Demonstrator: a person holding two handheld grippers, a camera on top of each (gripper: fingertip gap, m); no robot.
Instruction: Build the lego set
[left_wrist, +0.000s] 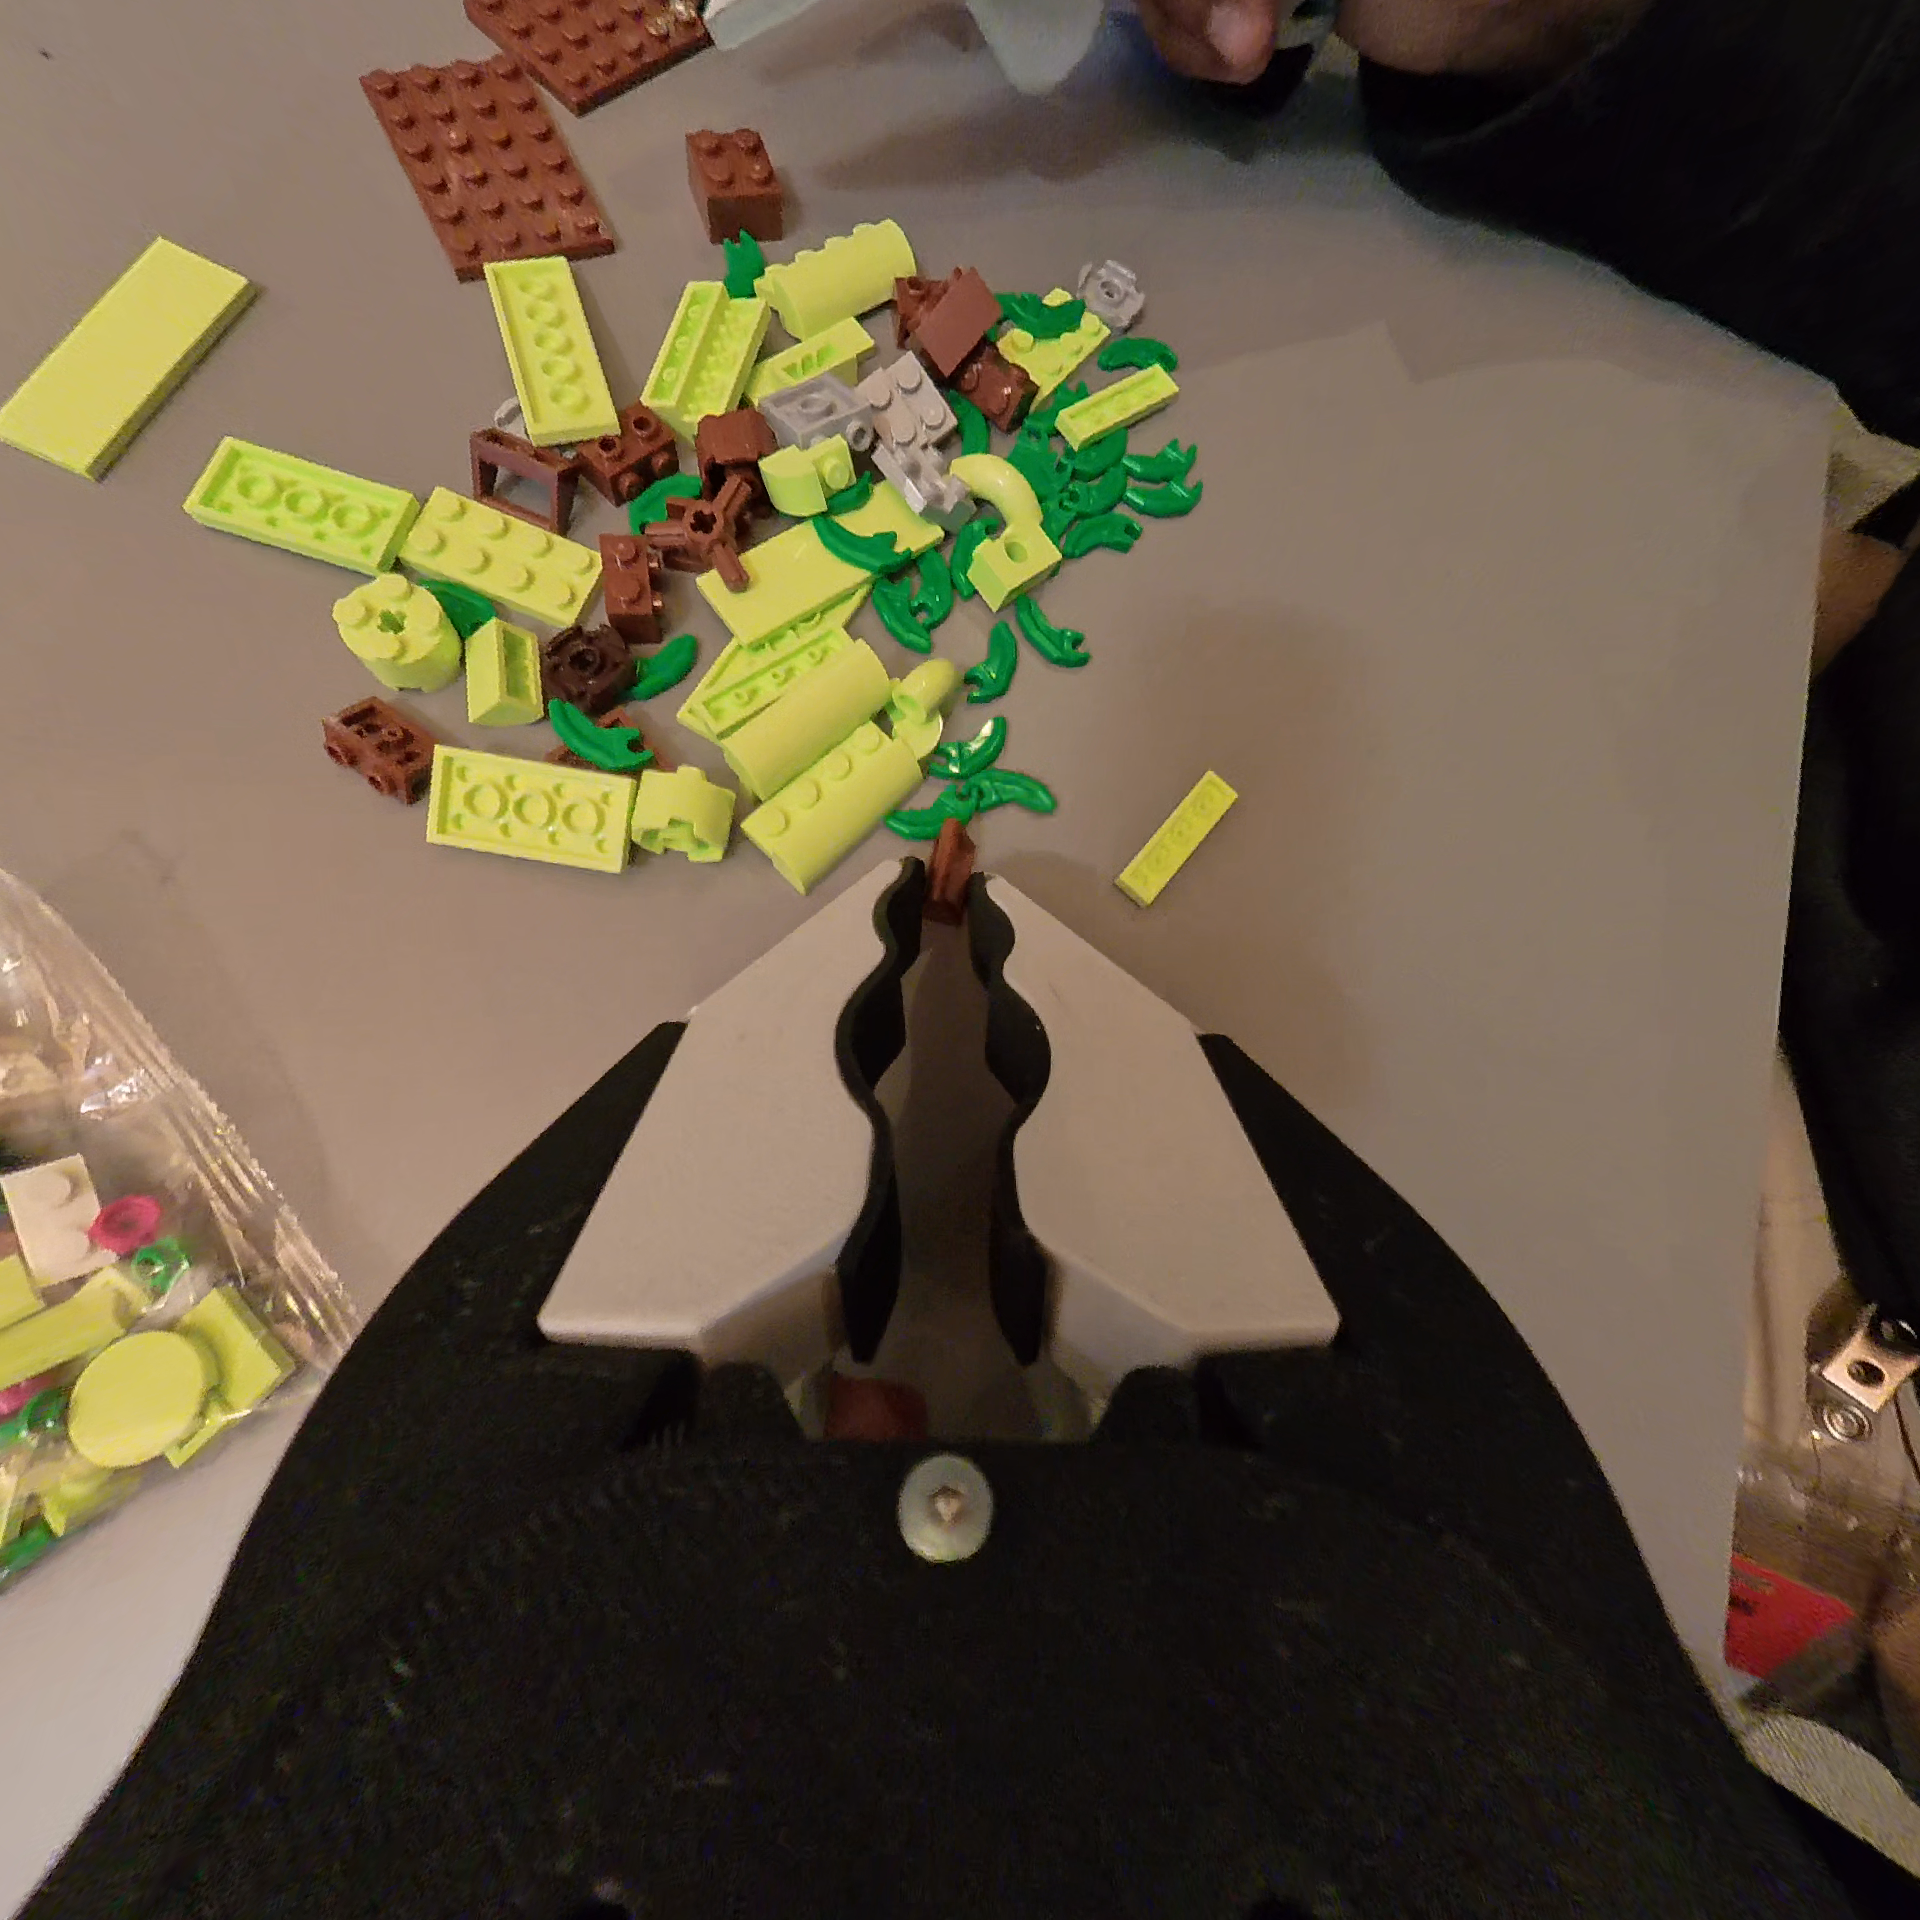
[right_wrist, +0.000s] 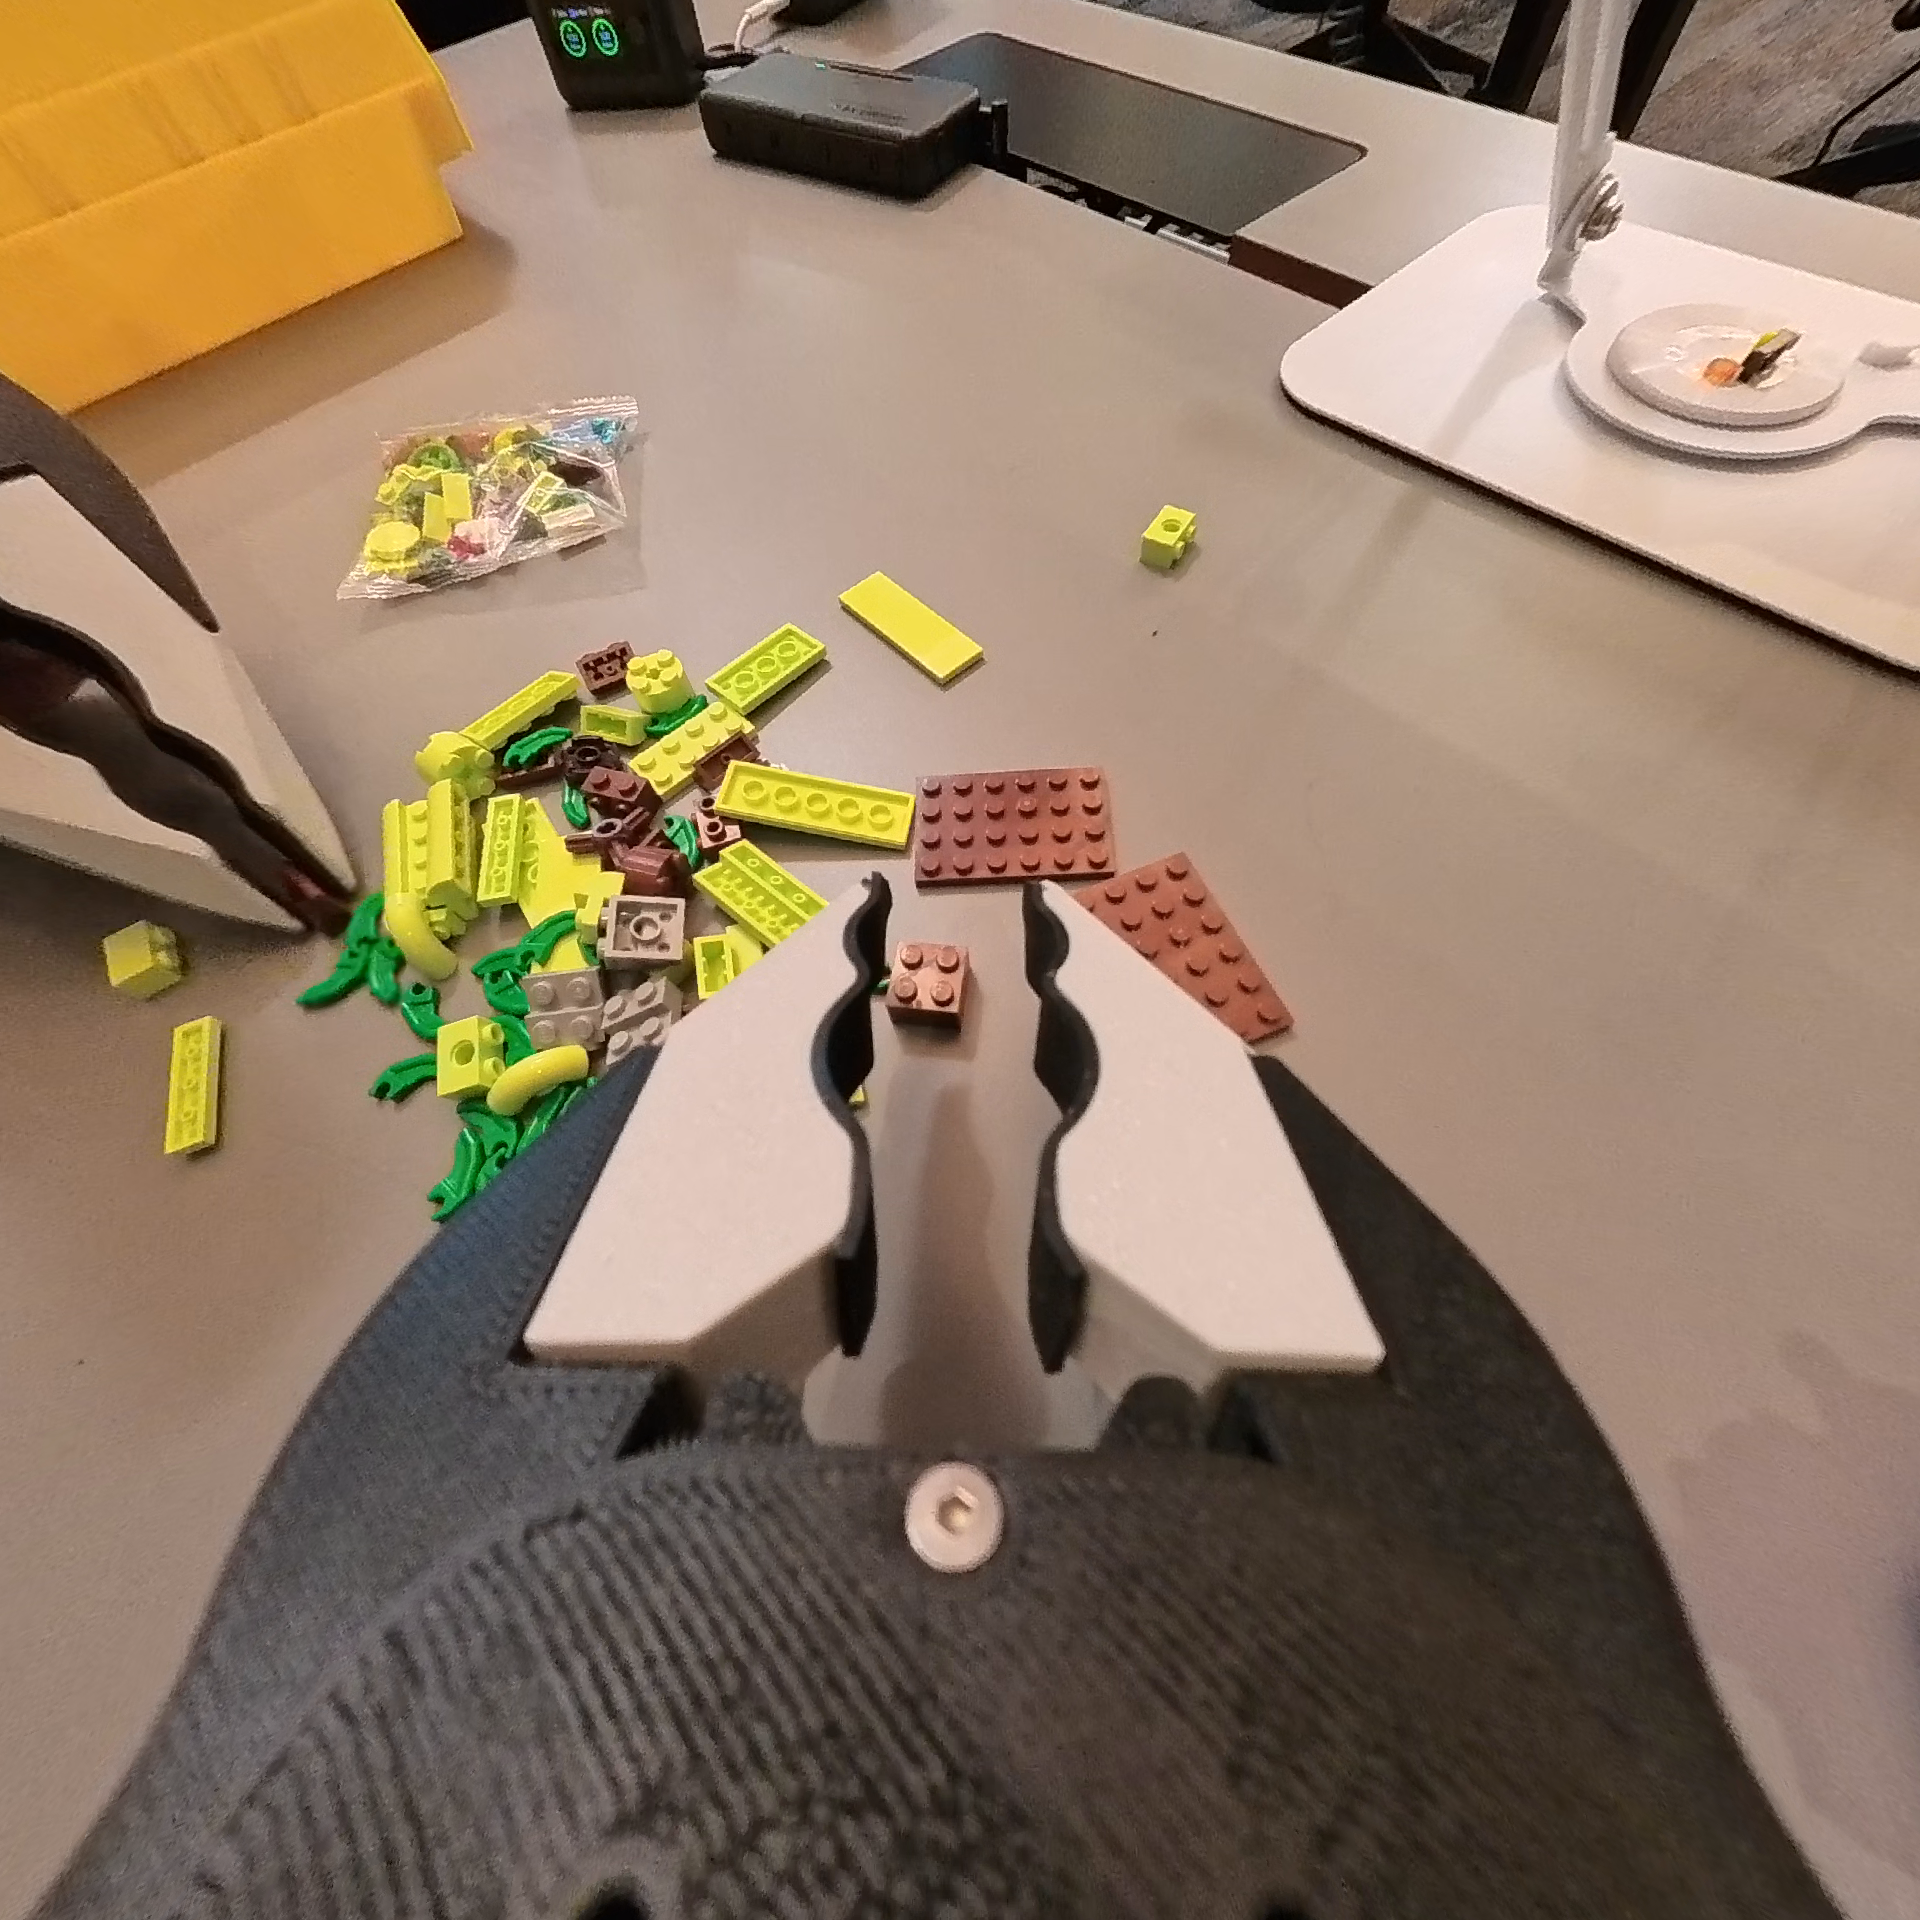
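On a grey tabletop (right_wrist: 1351, 831) lies a loose pile of lego pieces (left_wrist: 727, 520), mostly lime green bricks and plates mixed with small dark green leaf pieces, brown bricks and a few grey ones.

At the near edge of that pile, the left hand-held gripper (left_wrist: 948, 878) has its two fingers pressed together on a small brown piece (left_wrist: 951, 871), which sticks out past the fingertips just beside a cluster of green leaves. A single narrow lime plate (left_wrist: 1177, 837) lies alone on the side of the pile nearer the person, whose dark sleeve (left_wrist: 1662, 156) borders the tabletop.

On the opposite side of the pile, the right hand-held gripper (right_wrist: 951, 899) has its fingers apart, holding nothing. A small brown two-by-two brick (right_wrist: 932, 983) sits on the tabletop between those fingers, touching neither. Just beyond it lie two flat brown studded plates (right_wrist: 1013, 826), side by side.

Beyond the pile, a clear plastic bag (right_wrist: 488, 504) holds more unopened pieces, and a flat lime tile (right_wrist: 910, 627) lies near it. Farther off stand a yellow bin (right_wrist: 208, 187), a black device (right_wrist: 842, 114) and a white stand base (right_wrist: 1507, 395).
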